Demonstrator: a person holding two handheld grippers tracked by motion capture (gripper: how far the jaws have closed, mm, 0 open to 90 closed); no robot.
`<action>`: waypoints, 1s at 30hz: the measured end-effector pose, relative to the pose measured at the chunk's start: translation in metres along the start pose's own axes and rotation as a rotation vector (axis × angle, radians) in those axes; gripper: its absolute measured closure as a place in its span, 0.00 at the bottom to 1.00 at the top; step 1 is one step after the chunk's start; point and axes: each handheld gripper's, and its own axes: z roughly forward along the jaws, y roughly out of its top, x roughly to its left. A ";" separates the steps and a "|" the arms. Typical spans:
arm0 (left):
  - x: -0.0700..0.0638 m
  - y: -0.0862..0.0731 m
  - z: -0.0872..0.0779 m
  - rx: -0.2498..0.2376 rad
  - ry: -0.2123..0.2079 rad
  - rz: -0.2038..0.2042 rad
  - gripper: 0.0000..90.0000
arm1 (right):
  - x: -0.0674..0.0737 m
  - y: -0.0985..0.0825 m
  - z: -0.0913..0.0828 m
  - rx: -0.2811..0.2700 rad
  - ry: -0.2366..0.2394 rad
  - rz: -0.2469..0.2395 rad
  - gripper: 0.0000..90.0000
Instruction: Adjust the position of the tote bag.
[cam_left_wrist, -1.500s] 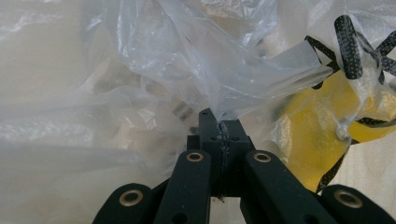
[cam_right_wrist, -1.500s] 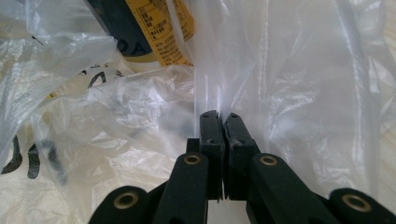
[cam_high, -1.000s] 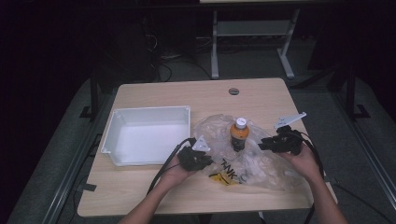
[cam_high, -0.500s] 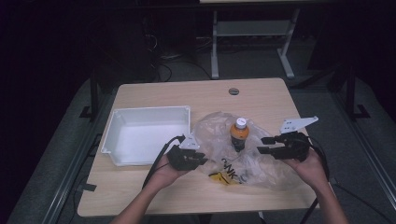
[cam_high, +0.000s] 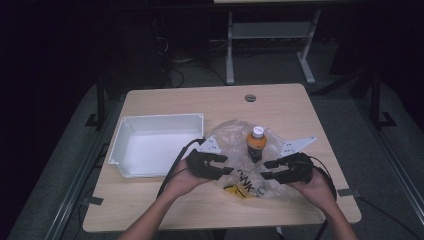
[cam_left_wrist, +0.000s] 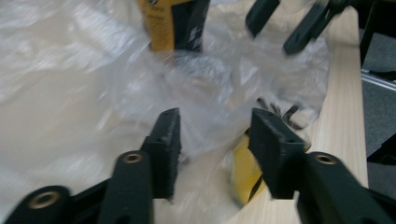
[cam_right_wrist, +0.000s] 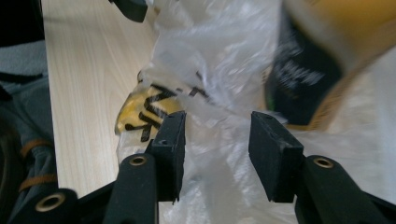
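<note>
From above, the clear plastic bag (cam_high: 235, 150) lies crumpled on the table (cam_high: 165, 210), right of the white tray (cam_high: 155, 145), an orange bottle (cam_high: 256, 143) standing on it; the left gripper (cam_high: 226, 165) and right gripper (cam_high: 268, 170) face each other across its near edge. Left gripper view: jaws have just been opening, film loose between them, not pinched. Right gripper view: jaws parted over the bag (cam_right_wrist: 219, 60), pads clear of it, the bottle (cam_right_wrist: 322, 70) just behind.

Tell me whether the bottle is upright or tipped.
Upright: the bottle stands on the plastic bag, white cap on top.
</note>
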 end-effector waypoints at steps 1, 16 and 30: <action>-0.001 0.001 0.004 0.002 -0.003 0.000 0.51 | 0.001 -0.001 0.003 0.009 0.004 -0.004 0.65; -0.001 -0.008 0.059 0.115 0.074 -0.001 0.77 | 0.004 -0.016 0.028 0.107 -0.008 -0.014 0.89; 0.003 -0.021 0.059 0.144 0.094 -0.018 0.99 | 0.002 -0.030 0.030 0.141 0.012 0.006 1.00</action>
